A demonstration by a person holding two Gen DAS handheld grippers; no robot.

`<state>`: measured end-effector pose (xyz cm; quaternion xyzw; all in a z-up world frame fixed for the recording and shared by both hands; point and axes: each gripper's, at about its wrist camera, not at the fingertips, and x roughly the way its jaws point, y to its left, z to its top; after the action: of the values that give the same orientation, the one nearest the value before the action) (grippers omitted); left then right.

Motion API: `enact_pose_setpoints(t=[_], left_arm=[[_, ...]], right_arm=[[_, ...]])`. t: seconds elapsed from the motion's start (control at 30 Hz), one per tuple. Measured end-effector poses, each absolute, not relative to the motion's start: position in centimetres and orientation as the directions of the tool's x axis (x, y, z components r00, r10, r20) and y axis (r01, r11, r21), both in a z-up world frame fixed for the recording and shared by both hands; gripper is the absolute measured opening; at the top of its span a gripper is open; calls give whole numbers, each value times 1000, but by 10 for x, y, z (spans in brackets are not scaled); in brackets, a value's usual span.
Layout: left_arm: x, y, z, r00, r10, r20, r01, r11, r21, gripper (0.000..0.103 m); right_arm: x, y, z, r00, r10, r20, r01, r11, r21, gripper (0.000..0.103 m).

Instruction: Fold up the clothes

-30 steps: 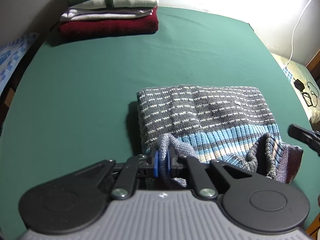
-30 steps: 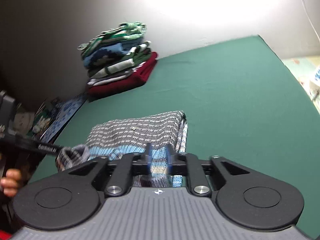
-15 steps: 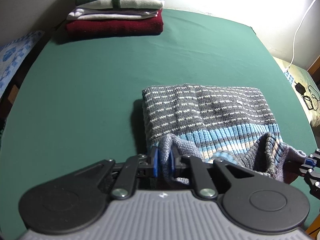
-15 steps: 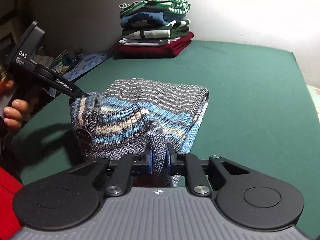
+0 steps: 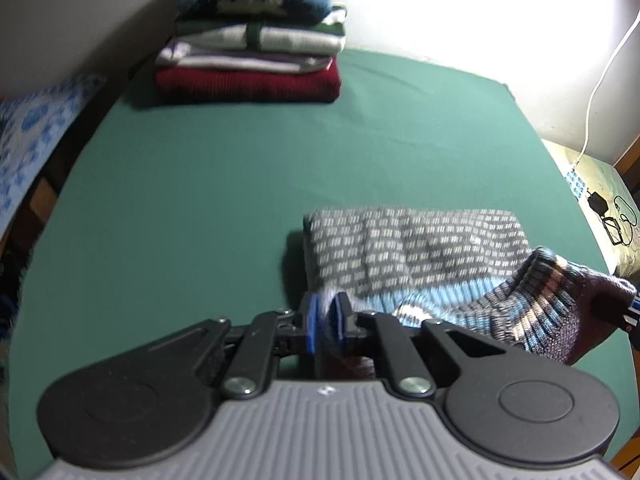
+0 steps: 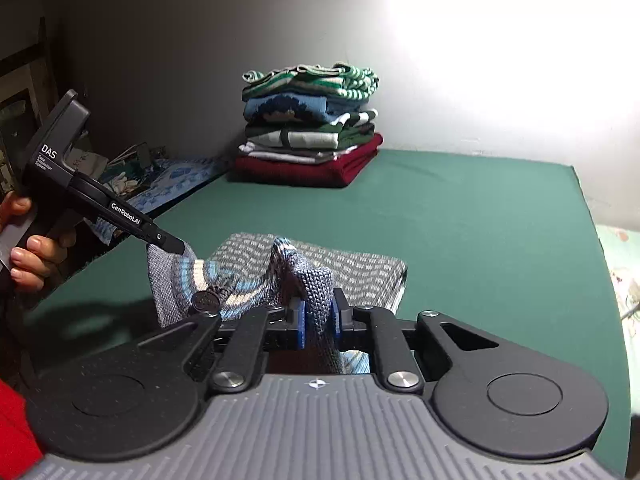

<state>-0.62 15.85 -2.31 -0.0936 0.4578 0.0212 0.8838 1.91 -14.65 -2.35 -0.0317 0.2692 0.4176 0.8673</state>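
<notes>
A grey knit sweater [image 5: 416, 248] with white dashes and a blue striped hem lies partly folded on the green table [image 5: 200, 200]. My left gripper [image 5: 327, 322] is shut on the hem's left corner. My right gripper [image 6: 317, 322] is shut on the hem's right corner, and its tip shows at the right edge of the left wrist view [image 5: 628, 314]. Both hold the hem lifted above the folded body of the sweater [image 6: 352, 268]. The left gripper also shows in the right wrist view [image 6: 176, 245], held in a hand.
A stack of several folded sweaters [image 5: 252, 40] stands at the far left of the table, also in the right wrist view [image 6: 312, 136]. A blue patterned cloth [image 5: 24, 148] lies off the left edge. A white cable [image 5: 600, 88] and a charger [image 5: 598, 202] are at the right.
Both grippers have lifted the striped hem higher and carried it forward over the folded sweater, towards the stack. Both stay shut on the hem.
</notes>
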Motion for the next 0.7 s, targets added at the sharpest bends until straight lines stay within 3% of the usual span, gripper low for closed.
enact_pose_setpoints(t=[0.1, 0.27, 0.33, 0.43, 0.7], left_arm=[[5, 155, -25, 574, -85, -815, -58, 988, -144, 10], [-11, 158, -21, 597, -118, -794, 46, 992, -114, 37], [-27, 163, -18, 602, -153, -783, 98, 988, -117, 53], [-44, 169, -19, 591, -208, -780, 148, 978, -149, 63], [-37, 170, -52, 611, -271, -744, 100, 959, -267, 70]], right_arm=[[28, -142, -27, 518, 701, -490, -730, 661, 174, 13], [31, -140, -40, 521, 681, -515, -714, 678, 174, 13], [30, -143, -43, 518, 678, -521, -708, 682, 184, 13], [28, -146, -47, 514, 678, -525, -700, 685, 200, 13], [29, -146, -48, 510, 671, -538, -693, 691, 205, 13]])
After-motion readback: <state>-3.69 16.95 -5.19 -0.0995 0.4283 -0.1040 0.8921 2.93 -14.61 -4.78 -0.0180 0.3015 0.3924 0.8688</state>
